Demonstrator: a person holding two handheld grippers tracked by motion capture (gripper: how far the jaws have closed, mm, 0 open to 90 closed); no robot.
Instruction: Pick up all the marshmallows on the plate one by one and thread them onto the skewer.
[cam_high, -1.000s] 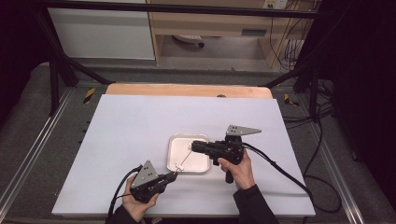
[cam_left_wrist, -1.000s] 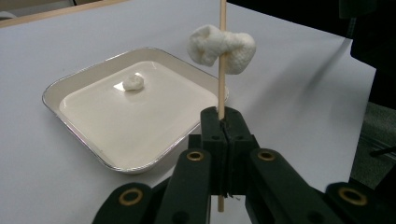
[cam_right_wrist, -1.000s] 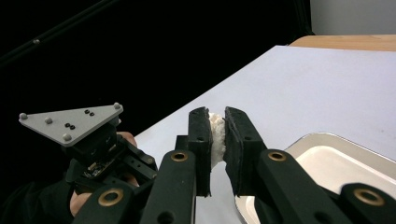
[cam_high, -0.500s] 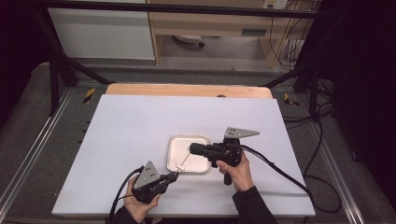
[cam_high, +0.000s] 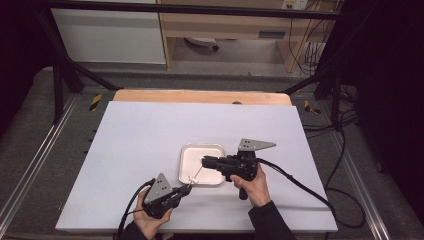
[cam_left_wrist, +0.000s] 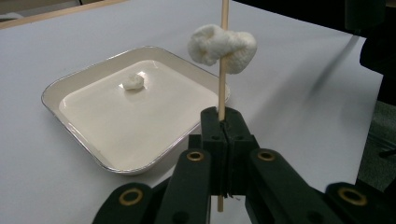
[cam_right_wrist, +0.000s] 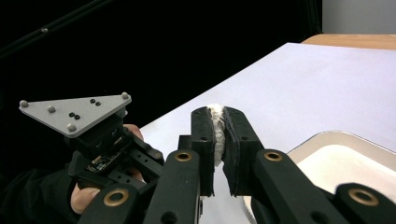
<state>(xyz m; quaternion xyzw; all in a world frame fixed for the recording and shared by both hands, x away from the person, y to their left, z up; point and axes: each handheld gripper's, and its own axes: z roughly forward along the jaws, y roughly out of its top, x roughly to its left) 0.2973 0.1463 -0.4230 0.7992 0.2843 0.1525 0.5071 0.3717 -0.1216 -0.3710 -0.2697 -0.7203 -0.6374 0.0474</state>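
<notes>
Wooden skewer (cam_left_wrist: 223, 70) clamped upright in left hand-held gripper (cam_left_wrist: 222, 122), marshmallow (cam_left_wrist: 222, 44) above jaws.

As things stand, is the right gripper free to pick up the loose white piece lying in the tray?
Probably not yet: the right gripper is shut on a white piece of its own, though the loose piece lies uncovered in the tray.
</notes>
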